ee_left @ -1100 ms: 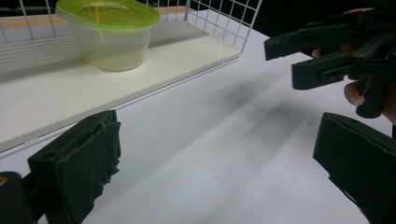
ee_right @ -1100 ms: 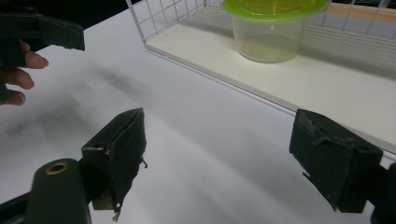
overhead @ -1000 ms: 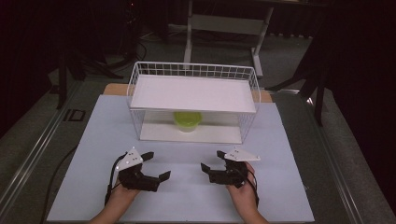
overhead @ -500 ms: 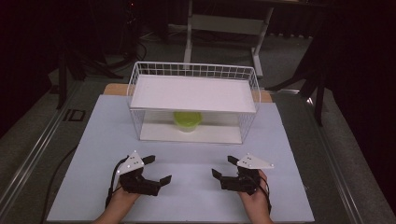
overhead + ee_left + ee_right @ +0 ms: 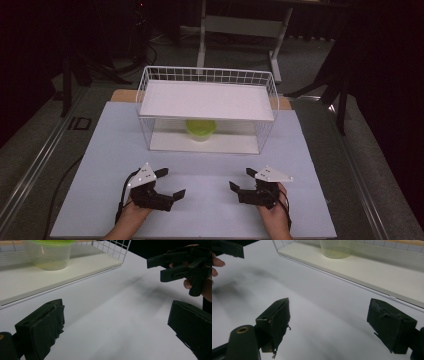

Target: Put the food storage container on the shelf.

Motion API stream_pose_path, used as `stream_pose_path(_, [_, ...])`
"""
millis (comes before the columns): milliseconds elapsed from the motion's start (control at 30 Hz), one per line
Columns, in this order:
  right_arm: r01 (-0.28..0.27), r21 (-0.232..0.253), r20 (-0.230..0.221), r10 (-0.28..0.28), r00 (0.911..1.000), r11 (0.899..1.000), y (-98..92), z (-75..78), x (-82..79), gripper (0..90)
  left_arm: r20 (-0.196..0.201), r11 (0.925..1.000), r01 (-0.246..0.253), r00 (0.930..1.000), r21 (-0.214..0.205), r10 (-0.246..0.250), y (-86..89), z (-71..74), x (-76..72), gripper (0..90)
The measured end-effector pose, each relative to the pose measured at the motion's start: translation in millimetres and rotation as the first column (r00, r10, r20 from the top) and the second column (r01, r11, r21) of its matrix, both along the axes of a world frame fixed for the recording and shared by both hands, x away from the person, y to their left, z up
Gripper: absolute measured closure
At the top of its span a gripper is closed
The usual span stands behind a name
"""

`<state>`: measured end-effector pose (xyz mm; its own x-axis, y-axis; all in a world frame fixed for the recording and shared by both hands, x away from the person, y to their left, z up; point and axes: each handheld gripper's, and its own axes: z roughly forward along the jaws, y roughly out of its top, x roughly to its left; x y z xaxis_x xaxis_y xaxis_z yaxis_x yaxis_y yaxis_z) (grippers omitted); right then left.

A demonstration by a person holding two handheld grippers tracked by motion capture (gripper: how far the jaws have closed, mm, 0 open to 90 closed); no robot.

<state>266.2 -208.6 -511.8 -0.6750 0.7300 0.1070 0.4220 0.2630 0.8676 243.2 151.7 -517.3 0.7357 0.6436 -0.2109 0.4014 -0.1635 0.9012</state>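
Container (image 5: 201,129) with a green lid is sitting on the lower shelf of the white wire rack (image 5: 207,110), near the middle, under the rack's upper white board; in the left gripper view it (image 5: 48,253) is standing upright, clear-walled, with nothing touching it. The rack is resting on the white tabletop (image 5: 105,150), toward its far side. Well apart from the container, near the person's edge, the left claw (image 5: 165,186) and the right claw (image 5: 243,183) are hovering low over the bare tabletop, each with its jaws spread wide and gripping nothing. The two claws are pointing roughly toward each other, with open tabletop between them and the rack.

The work appears to be at its start: an approach toward the container, with no grasp yet made. The next move probably calls for one claw to travel forward, slip in under the upper board through the rack's open front, and close around the container's wall or lid rim without catching the wires.
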Motion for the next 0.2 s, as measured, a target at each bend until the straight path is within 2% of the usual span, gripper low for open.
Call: stream_pose_path(200, [-0.001, 0.014, 0.019, 0.001, 0.9998, 1.0, -0.9, 4.2, 0.3, 18.5, 0.005, 1.0, -0.006, 1.0, 0.004, 0.006, 2.0, -0.5, 0.8, 1.6])
